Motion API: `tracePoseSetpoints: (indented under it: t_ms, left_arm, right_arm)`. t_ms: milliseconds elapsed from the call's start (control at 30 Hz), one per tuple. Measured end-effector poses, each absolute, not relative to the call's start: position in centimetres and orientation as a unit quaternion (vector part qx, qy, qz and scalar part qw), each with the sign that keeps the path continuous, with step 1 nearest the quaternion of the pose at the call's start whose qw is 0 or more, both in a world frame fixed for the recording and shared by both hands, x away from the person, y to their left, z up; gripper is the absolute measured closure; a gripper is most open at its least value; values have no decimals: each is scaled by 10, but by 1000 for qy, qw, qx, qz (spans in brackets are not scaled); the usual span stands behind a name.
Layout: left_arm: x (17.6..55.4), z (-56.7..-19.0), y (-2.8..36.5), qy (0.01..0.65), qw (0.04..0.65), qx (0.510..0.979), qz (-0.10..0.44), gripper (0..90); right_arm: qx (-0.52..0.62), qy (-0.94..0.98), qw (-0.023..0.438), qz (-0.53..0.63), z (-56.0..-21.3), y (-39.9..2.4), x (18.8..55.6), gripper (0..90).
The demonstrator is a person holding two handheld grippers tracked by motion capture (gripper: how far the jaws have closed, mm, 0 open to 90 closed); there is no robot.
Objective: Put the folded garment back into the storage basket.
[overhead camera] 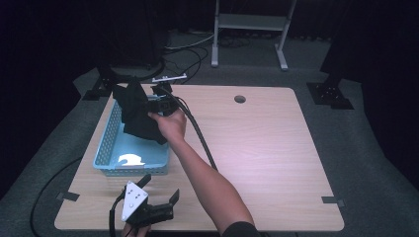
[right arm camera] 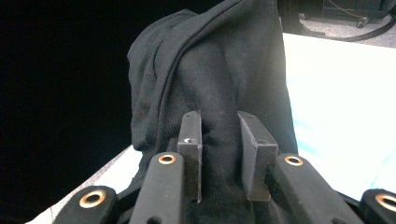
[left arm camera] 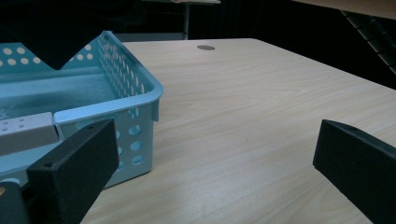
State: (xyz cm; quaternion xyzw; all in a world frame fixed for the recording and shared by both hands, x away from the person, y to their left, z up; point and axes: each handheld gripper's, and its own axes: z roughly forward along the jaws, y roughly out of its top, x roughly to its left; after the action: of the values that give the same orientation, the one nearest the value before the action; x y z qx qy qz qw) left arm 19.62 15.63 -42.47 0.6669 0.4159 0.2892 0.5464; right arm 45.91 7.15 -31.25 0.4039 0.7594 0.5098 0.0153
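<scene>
Two tool (right arm camera: 219, 140) pads pinch soft black cloth (right arm camera: 219, 70) above perforated basket (overhead camera: 106, 143).

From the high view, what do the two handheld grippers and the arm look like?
The left gripper is black with a grey three-cornered plate on top and square, matte black pads. The right gripper has black jaws with brass-ringed holes; a thick black cable trails from it. The right forearm is bare, with a dark sleeve above.
</scene>
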Motion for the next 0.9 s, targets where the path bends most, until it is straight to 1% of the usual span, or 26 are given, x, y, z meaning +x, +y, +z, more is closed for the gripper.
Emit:
tracePoseSetpoints:
  t_ms: [467,900]
  left_arm:
    - [196,-425,155,414,546,668,289,0]
    - [196,-424,156,415,547,668,289,0]
  right_arm:
    - [409,763,12,500,-327,79,460,730]
    - [412,767,24,492,-335,81,461,727]
